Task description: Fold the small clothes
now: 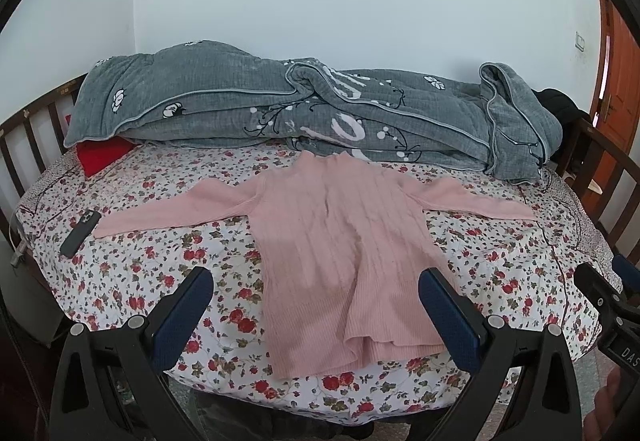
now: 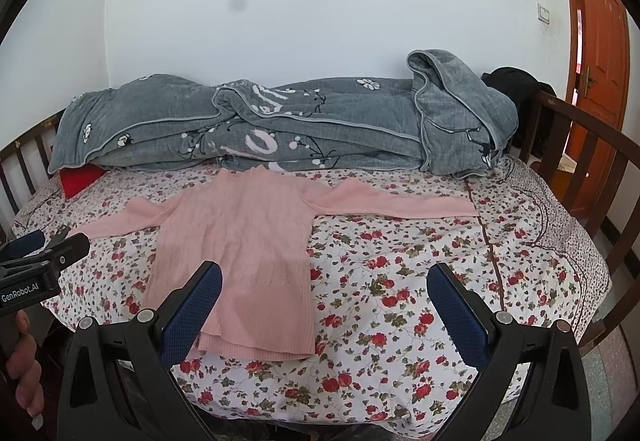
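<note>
A small pink ribbed sweater [image 1: 336,241] lies flat on the floral bedsheet, both sleeves spread out sideways, hem towards me. It also shows in the right wrist view [image 2: 240,241]. My left gripper [image 1: 316,283] is open and empty, held above the sweater's hem. My right gripper [image 2: 324,281] is open and empty, above the sheet just right of the hem. The right gripper shows at the edge of the left wrist view [image 1: 608,293]; the left gripper shows at the left edge of the right wrist view [image 2: 44,253].
A rumpled grey quilt [image 1: 304,113] lies along the wall at the back of the bed. A dark phone [image 1: 80,233] rests on the sheet at left. A red cloth [image 1: 102,155] peeks from under the quilt. Wooden rails [image 2: 592,145] ring the bed. An orange door [image 2: 596,53] stands at right.
</note>
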### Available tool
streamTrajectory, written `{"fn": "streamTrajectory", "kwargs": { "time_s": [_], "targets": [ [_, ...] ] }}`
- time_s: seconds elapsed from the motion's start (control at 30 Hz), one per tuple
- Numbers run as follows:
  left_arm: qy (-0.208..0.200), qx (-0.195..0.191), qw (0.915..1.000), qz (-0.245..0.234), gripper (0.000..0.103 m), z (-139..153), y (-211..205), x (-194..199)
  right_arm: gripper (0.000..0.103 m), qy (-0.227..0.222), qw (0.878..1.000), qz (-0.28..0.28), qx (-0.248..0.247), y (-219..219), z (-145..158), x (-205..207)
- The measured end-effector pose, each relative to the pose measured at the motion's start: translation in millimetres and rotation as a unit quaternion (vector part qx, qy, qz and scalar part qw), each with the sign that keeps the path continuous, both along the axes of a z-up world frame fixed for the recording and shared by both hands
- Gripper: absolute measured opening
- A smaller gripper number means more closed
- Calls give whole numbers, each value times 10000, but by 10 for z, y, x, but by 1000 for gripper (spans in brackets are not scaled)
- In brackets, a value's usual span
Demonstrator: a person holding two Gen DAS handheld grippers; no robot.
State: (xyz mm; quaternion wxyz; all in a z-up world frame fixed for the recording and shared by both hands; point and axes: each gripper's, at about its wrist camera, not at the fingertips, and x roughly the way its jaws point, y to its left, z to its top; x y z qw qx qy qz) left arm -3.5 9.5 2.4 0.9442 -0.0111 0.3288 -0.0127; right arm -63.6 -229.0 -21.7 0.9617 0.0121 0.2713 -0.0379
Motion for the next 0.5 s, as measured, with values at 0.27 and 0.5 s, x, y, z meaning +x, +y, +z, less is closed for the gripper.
{"fn": "streamTrajectory", "kwargs": {
  "time_s": [0.27,0.5],
  "targets": [
    [-46,7,10000,-17,103,27,10,-32,101,-13,10000,-9,16,11,14,-9],
    [-30,-12,10000,-2,103,49,20,-20,101,-15,10000,13,22,10,40,-19]
  ]
}}
